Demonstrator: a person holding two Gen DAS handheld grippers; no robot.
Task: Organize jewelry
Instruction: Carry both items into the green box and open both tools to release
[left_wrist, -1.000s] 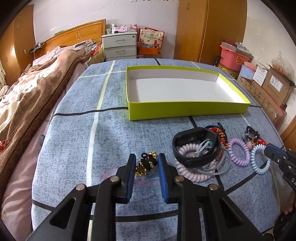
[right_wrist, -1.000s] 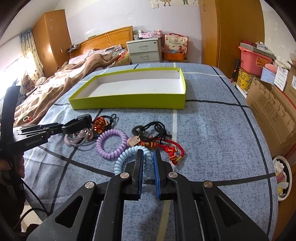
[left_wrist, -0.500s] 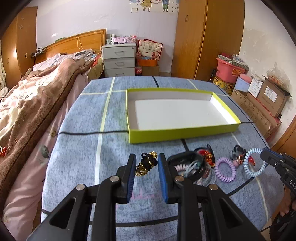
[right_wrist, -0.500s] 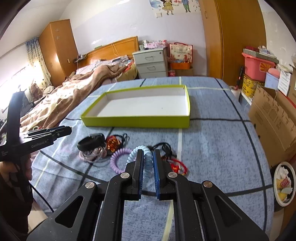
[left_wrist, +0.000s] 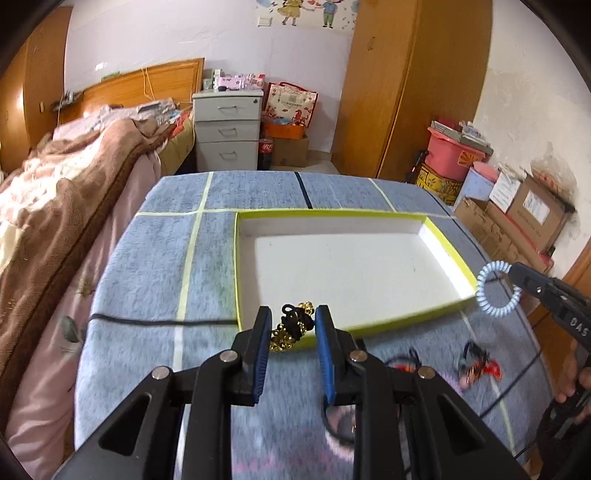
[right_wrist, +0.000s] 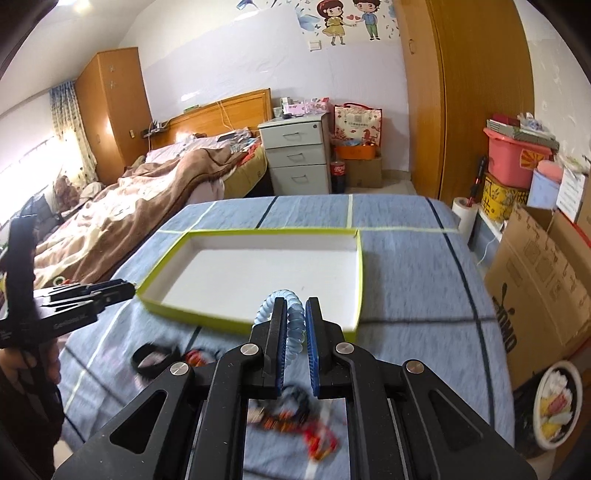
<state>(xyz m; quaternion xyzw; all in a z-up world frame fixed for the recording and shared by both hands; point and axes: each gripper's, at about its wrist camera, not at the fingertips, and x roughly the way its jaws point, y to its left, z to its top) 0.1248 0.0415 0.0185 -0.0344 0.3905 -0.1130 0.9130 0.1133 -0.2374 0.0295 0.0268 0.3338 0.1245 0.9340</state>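
The left tongs (left_wrist: 291, 325) are clamped on a black-and-gold hair tie (left_wrist: 291, 326), held just before the yellow-green tray (left_wrist: 369, 326). The right tongs (right_wrist: 294, 325) pinch a pale blue spiral band (right_wrist: 291, 306) at the tray's near edge; its white floor lies bare.

Left wrist view: mounted behind the left tongs (left_wrist: 291, 325), aimed forward and downward over the table (left_wrist: 159, 258), close above it, yellow-green tray (left_wrist: 450, 258) straight ahead at 12 o'clock, right tongs (left_wrist: 517, 273) entering at 3 o'clock. Right wrist view: set behind the right tongs (right_wrist: 294, 314), same downward tilt, same tray (right_wrist: 360, 280) at 12 o'clock, left tongs (right_wrist: 125, 290) at 9 o'clock. Shared by both: tray, table, bed (left_wrist: 55, 199), white drawer unit (right_wrist: 295, 158), wardrobe (left_wrist: 413, 88).
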